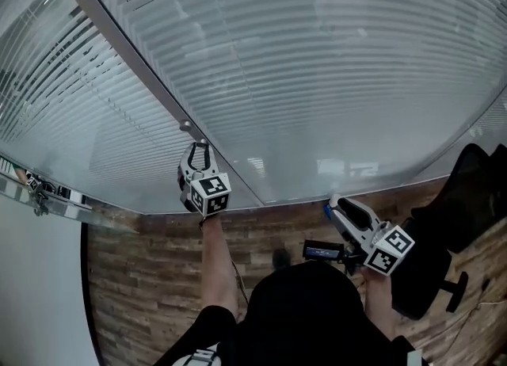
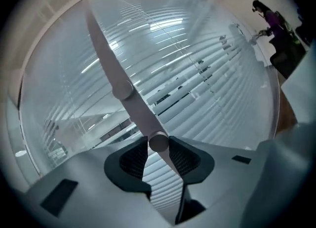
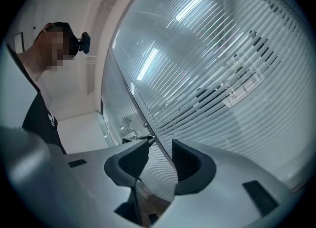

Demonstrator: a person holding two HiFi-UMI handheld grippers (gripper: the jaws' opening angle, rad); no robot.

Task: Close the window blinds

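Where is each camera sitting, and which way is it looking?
Head view: on the person's head, looking steeply down at the blinds, the wooden floor, the person's arms, the left gripper and the right gripper.
Left gripper view: on the left gripper, looking along its jaws, shut on a knob on the window frame.
Right gripper view: on the right gripper, looking up the blinds past its open, empty jaws; the person shows at left.
Shared: all three see the blinds and the frame.
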